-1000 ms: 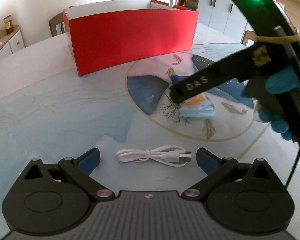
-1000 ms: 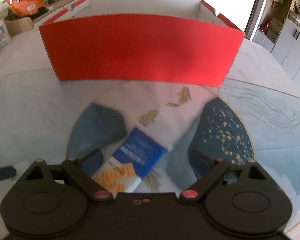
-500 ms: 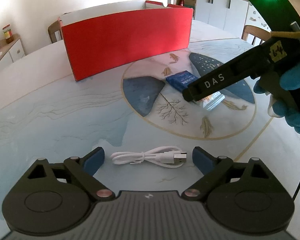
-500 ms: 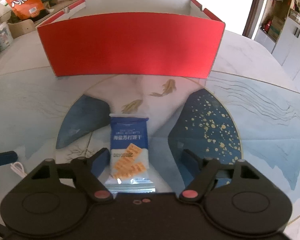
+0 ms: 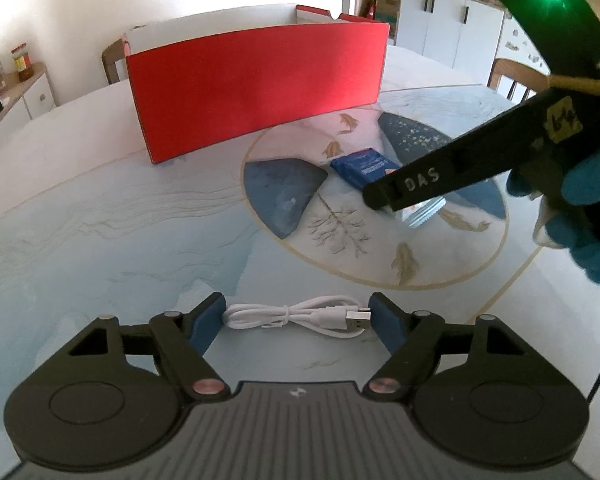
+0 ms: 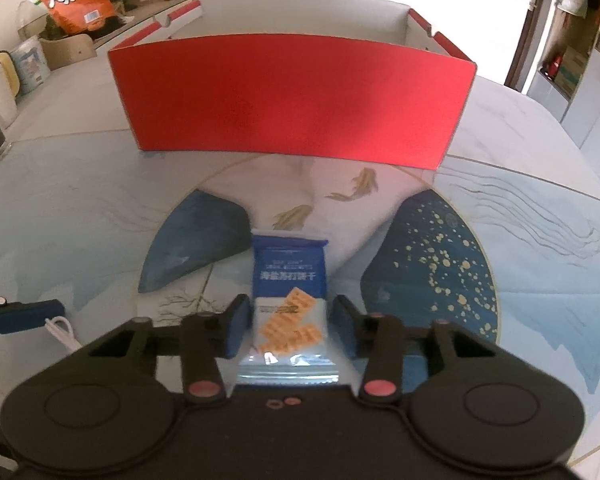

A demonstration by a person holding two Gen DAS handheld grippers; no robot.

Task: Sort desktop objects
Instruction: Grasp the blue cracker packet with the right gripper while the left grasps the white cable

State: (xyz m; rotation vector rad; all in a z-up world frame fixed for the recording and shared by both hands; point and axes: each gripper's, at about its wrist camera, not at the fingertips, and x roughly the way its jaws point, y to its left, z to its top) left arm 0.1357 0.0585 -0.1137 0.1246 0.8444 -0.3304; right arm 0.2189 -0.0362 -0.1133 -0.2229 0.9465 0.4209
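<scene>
Neither item had reached the red box (image 6: pixel 292 108) at the worktop's (image 5: pixel 100 240) far side: the left tongs (image 5: pixel 296 316) were closing around the white cable (image 5: pixel 296 316), the right tongs (image 6: pixel 288 330) around the cracker packet (image 6: pixel 288 292), pads not yet pressing on either.
</scene>
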